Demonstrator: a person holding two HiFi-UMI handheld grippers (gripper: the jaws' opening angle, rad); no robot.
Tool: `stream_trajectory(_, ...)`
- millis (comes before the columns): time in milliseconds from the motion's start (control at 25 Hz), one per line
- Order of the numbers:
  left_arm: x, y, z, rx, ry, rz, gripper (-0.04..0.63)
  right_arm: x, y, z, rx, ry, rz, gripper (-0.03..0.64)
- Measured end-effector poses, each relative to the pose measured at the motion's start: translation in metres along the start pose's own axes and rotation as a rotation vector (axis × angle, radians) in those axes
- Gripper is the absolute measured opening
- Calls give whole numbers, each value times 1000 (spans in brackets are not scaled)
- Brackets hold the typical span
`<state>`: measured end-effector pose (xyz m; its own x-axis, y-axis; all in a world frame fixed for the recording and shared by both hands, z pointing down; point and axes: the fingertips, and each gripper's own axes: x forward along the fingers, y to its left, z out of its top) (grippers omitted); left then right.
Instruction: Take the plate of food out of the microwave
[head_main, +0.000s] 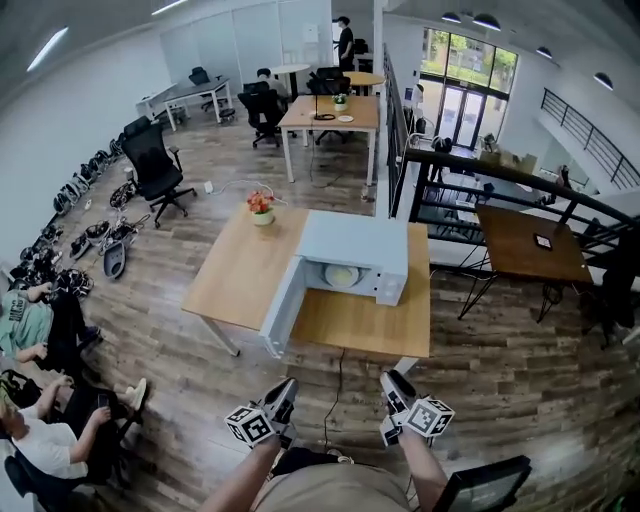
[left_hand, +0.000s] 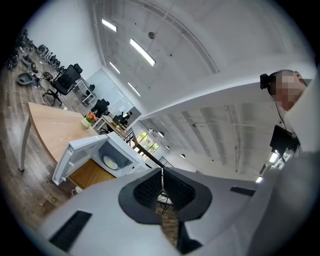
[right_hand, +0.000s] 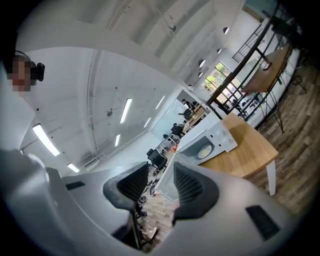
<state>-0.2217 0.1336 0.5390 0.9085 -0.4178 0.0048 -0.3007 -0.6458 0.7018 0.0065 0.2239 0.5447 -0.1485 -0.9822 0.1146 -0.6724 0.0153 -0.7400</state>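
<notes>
Centre frame, plate (head_main: 342, 276) inside microwave (head_main: 355, 240); left fingers (left_hand: 150, 192) closed, right fingers (right_hand: 190, 185) apart, empty. Could snag door (head_main: 283, 300) reaching in, tipping plate.

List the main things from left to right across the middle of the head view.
black office chair → flower pot → microwave with its door open → dark wooden table
</notes>
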Motion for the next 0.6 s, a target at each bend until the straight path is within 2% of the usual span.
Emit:
stream_trajectory(240,10,4,11,27,-1,-39,5,13,10,6,-46,-25,5,146)
stream_trajectory(400,7,18,1,-17,32,-40,5,11,6,-8,-11,-16,-43,146)
stream_trajectory(600,20,40,21,-22,56,-64,5,30,8,-7,-12,-32,-82,146)
